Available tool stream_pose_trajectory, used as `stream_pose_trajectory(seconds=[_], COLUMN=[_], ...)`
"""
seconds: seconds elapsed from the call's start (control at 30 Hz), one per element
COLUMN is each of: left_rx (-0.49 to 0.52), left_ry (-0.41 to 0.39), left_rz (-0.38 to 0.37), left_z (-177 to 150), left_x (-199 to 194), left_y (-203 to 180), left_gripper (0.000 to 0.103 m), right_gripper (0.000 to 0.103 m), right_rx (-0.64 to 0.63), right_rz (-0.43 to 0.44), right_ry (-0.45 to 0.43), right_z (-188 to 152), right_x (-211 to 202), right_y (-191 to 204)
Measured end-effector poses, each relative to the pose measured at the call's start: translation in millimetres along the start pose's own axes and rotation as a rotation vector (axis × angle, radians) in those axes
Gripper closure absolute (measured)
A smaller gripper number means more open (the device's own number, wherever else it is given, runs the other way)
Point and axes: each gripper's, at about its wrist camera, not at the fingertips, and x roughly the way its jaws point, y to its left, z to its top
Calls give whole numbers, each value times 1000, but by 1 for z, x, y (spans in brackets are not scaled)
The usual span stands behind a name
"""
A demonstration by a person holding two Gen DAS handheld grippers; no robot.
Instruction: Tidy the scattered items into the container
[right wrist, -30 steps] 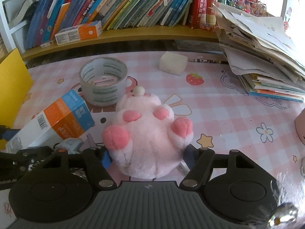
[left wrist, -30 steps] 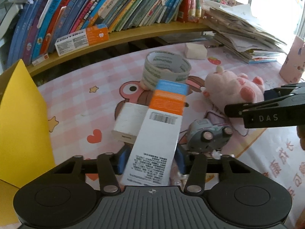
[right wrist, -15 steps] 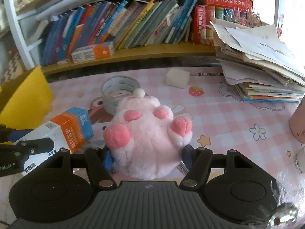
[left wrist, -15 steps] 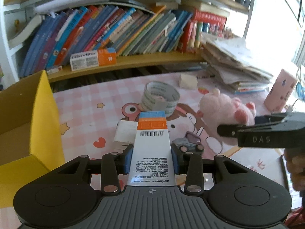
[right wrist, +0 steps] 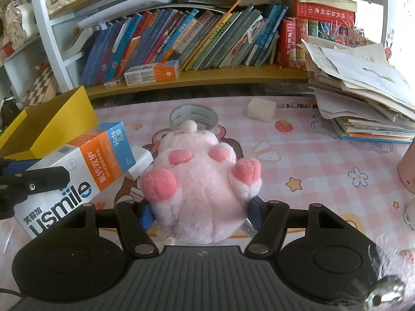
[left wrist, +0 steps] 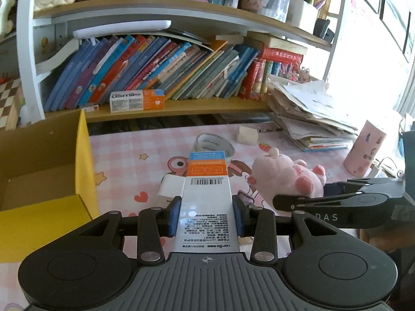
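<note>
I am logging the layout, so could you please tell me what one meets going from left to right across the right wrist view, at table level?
Yellow box → usmile toothpaste carton held in the left gripper → pink plush toy in the right gripper → white foam block → stack of papers and books.

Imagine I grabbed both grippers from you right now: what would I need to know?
Left gripper: shut on the usmile toothpaste box, lifted off the table.
Right gripper: shut on the pink plush toy, also lifted.
The yellow box sits at the left, open; nothing shows inside what is visible.
Left to do: drop both in, then collect the tape roll, white sponge block and small white box from the pink tablecloth.
</note>
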Motion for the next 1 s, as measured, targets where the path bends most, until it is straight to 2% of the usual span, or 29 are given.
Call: stream_pose_trajectory(seconds=[0.43, 0.67, 1.0], left_rx=[-4, -21, 3], left_ry=[10, 12, 9], left_rz=[-11, -35, -102], left_z=[-16, -28, -39], left_x=[-16, -29, -58], left_y=[1, 15, 48], left_gripper=[65, 65, 65], right_gripper=[38, 38, 38], right_rx=[-27, -16, -11], right_rz=[12, -19, -56], right_ry=[19, 23, 25], right_z=[-12, -20, -36], right_x=[-9, -16, -32], right_y=[14, 23, 72])
